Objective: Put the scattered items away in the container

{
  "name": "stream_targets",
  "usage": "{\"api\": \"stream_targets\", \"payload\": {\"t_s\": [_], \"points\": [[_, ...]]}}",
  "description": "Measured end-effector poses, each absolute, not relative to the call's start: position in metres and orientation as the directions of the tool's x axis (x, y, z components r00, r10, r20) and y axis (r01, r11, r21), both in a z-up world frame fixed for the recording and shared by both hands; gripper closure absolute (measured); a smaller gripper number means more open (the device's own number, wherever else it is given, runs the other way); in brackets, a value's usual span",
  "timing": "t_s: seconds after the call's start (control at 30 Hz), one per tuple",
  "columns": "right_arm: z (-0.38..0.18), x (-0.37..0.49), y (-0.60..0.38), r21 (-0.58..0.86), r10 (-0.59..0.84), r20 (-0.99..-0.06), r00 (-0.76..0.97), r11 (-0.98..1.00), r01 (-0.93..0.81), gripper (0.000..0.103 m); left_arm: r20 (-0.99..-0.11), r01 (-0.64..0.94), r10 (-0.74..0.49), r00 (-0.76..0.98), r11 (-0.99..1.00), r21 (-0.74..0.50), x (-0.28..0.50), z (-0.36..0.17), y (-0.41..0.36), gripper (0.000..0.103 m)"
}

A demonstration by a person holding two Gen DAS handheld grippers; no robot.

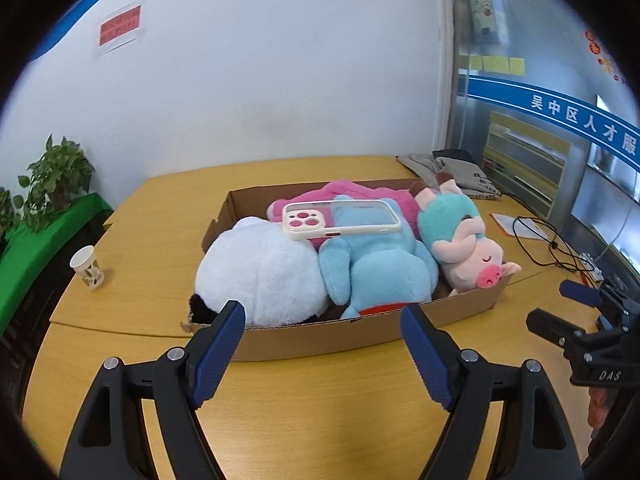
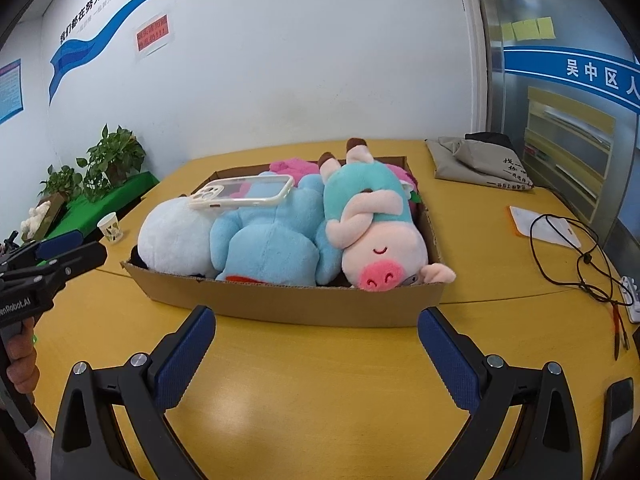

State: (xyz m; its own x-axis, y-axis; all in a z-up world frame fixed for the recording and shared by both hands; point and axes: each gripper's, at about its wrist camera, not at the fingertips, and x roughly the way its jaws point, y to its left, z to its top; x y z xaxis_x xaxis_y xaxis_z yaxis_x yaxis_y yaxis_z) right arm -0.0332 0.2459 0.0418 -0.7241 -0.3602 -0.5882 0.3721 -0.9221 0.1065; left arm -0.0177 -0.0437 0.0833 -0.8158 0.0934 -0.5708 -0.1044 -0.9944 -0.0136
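Our left gripper and right gripper are spread wide, holding nothing. The soft, light toys fill the box. The hard case on top may slip; we'd pinch its rim.

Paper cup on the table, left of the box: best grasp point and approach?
Grip the paper cup across its side wall, just below the rim, coming in level from the near side with the left gripper, whose jaws are open. It stands upright and alone on the table, apart from the cardboard box, so nothing blocks a side-on pinch. Squeeze lightly; paper crushes.
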Motion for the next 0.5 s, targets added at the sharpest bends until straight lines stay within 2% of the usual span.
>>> {"api": "stream_targets", "payload": {"t_s": [0.2,0.5], "points": [[0.0419,-0.0323,0.2403,0.081,-0.341,-0.591,-0.731,-0.927,0.366,0.0,-0.562,-0.007,0.0,-0.827,-1.0,0.01,-0.0182,0.0832,-0.0486,0.022],[0.0382,-0.0358,0.2371,0.059,-0.304,-0.603,-0.737,-0.939,0.339,0.0,-0.574,-0.017,0.003,-0.819,-1.0,0.02,-0.0162,0.0775,-0.0453,0.022]]}}
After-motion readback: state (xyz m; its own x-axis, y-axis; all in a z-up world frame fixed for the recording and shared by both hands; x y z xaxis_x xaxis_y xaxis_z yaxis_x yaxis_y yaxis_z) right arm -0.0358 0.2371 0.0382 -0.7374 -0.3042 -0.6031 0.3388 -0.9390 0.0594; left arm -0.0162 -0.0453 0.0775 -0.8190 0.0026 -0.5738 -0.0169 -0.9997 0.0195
